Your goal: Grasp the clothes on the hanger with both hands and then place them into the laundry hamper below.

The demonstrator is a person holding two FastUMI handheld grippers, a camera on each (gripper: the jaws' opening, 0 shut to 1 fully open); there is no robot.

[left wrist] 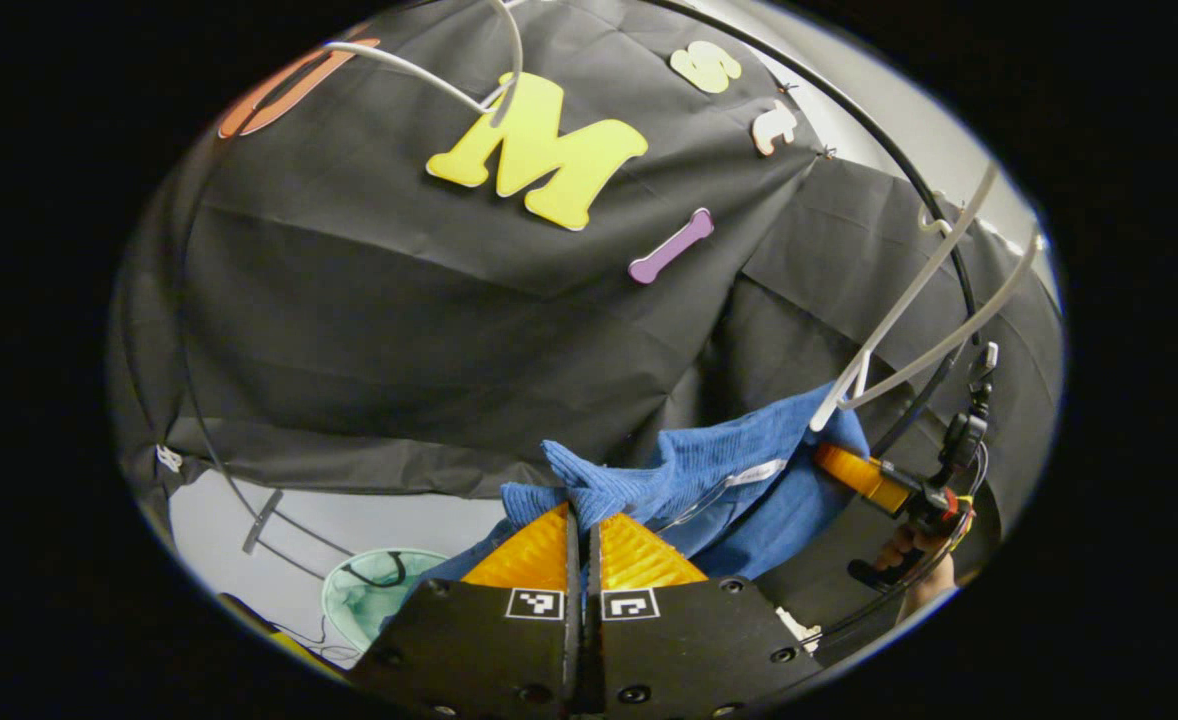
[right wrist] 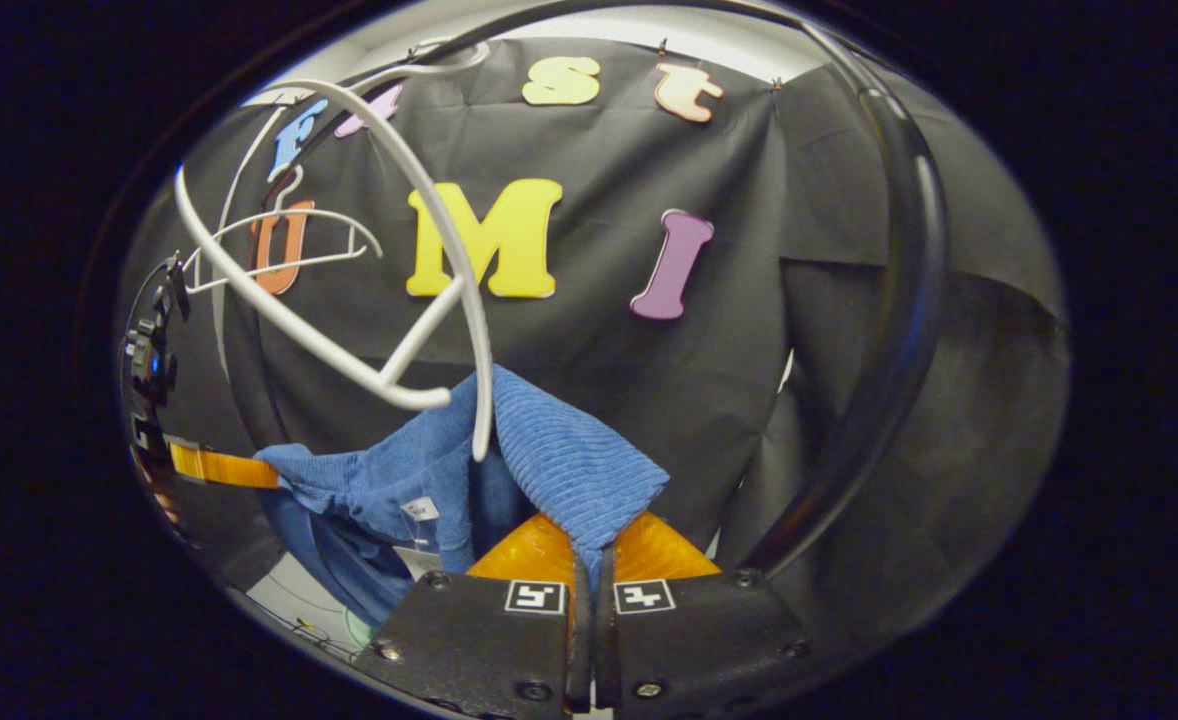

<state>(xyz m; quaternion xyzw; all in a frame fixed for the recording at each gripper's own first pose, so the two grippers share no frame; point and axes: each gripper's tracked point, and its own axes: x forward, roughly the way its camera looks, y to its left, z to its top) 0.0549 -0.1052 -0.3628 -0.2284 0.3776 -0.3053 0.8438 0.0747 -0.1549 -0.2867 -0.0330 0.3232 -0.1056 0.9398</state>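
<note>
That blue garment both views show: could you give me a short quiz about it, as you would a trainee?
1. True or false: the left gripper has its fingers closed on the blue garment.
2. What colour is the hanger above the garment in the right gripper view? A) black B) white C) red
3. Fill in: the right gripper pinches a ribbed fold of the ______.

Key: 1 true; 2 B; 3 blue garment.
</note>
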